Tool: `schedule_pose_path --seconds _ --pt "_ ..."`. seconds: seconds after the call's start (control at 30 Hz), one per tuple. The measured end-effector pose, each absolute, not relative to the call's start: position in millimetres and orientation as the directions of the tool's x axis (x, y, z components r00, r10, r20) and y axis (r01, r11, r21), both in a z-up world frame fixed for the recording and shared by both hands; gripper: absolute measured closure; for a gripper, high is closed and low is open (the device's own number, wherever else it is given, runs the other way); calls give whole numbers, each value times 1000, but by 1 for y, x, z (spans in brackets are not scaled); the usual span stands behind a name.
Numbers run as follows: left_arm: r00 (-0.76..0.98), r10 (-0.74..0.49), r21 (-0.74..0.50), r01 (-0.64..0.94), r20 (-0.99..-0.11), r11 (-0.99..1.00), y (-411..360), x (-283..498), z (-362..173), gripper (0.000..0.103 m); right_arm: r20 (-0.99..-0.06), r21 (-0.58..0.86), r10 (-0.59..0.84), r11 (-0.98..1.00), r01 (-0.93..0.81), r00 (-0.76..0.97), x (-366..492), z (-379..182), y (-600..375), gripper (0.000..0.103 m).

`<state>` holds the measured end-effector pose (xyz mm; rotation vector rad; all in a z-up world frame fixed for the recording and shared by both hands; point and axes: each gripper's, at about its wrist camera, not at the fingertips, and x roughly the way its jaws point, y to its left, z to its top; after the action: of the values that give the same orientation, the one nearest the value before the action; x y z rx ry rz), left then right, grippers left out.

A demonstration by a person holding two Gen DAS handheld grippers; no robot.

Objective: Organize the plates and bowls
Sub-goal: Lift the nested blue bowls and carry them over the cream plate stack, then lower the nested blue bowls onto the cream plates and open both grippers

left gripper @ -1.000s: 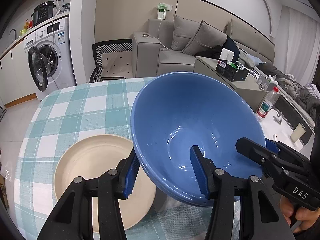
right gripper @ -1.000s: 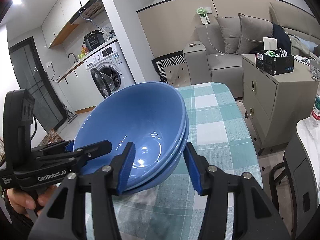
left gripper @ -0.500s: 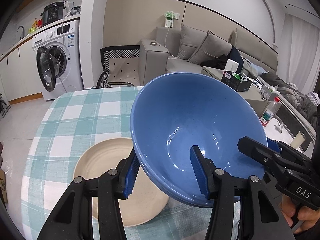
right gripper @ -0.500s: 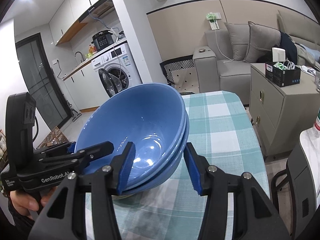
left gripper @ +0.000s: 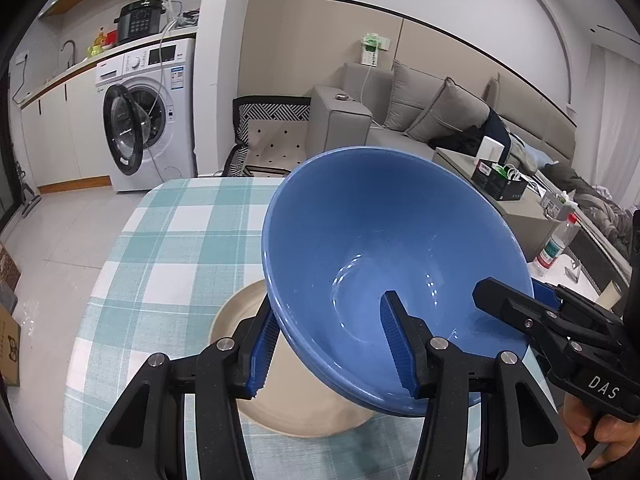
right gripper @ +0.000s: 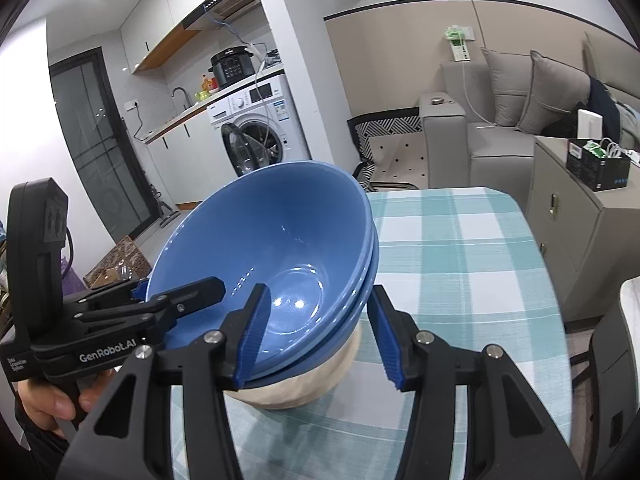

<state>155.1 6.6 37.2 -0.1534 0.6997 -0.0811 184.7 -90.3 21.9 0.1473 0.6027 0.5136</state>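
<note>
Two nested blue bowls (left gripper: 384,264) carried in the air between both grippers, tilted, hanging over a beige plate (left gripper: 240,316) on the checked tabletop (left gripper: 176,240). Left gripper (left gripper: 334,346) has its fingers clamped across the near rim, one finger inside the bowl, one under the outer wall. Right gripper (right gripper: 320,330) grips the opposite rim the same way, one finger in, one out, fingers partly apart only because the double wall sits between them.

Risks as I judge them:
- glazed ceramic, rim-only pinch on each side, so if the two hands drift apart or twist unevenly the stack could slip out and drop onto the plate, chipping both
- inner bowl is loose in the outer; more tilt could make it slide or rattle free
- plate mostly hidden under the bowls in both views, so setting down off-centre could tip the stack or shove the plate toward the tabletop edge
- releasing one side first would lever the stack over
</note>
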Motion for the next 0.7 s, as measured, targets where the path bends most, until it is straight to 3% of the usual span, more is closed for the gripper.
schedule_pose_path --seconds 0.7 --pt "730 -79 -183 -65 -679 981 54 169 2 51 -560 288 537 840 -459 631 215 -9 -38 52"
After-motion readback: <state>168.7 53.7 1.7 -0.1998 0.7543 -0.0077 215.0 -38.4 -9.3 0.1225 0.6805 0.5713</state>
